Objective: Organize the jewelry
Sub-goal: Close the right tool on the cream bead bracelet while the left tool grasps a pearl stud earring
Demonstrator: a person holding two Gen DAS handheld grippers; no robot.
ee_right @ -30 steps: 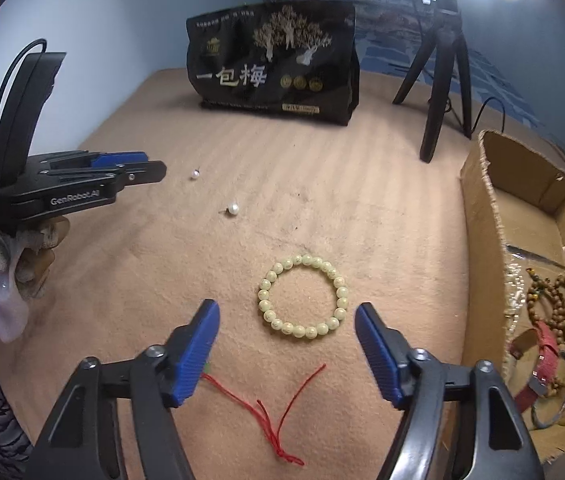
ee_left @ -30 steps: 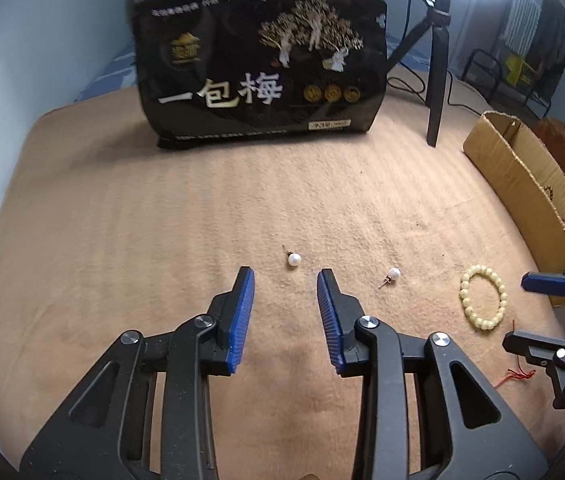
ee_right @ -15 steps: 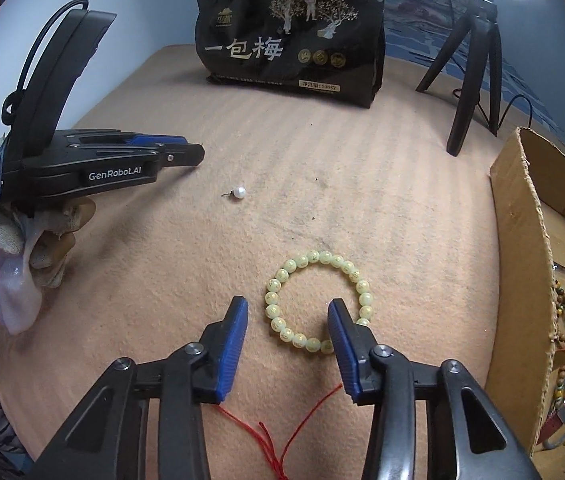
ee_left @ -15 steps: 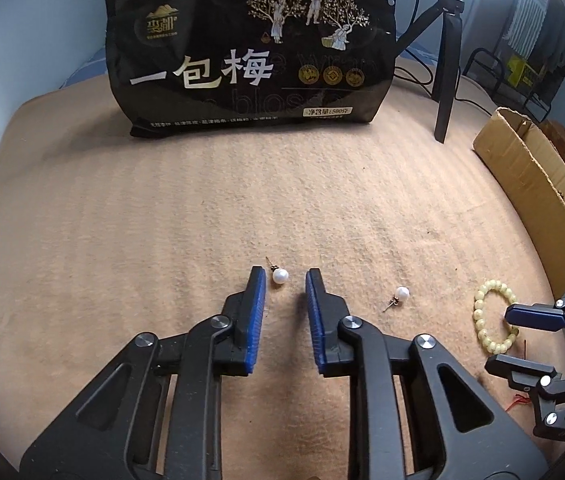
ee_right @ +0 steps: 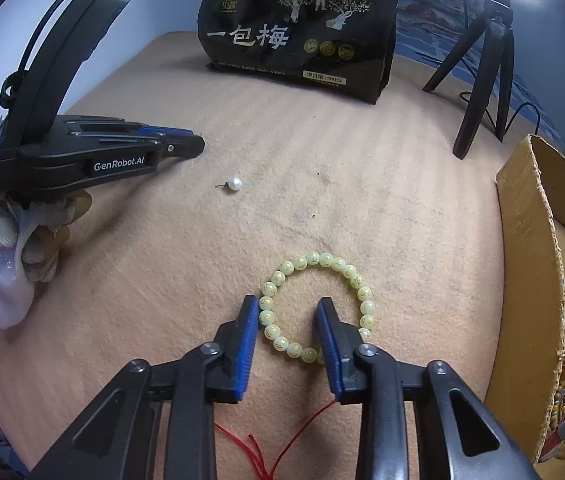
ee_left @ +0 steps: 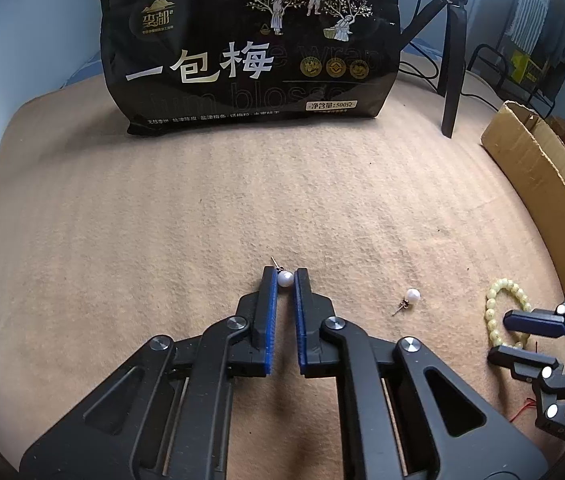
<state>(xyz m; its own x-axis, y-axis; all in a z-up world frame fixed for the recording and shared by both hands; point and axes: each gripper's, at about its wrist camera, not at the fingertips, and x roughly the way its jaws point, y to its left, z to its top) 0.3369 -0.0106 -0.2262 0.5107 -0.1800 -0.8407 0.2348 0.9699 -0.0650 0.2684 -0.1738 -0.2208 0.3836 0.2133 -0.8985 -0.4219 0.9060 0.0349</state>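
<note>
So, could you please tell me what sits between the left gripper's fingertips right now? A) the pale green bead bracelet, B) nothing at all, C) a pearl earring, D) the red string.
C: in the left wrist view the left gripper has its blue pads close on either side of a pearl earring, whose pin pokes out past the left pad; the bead bracelet lies under the right gripper instead.
</note>
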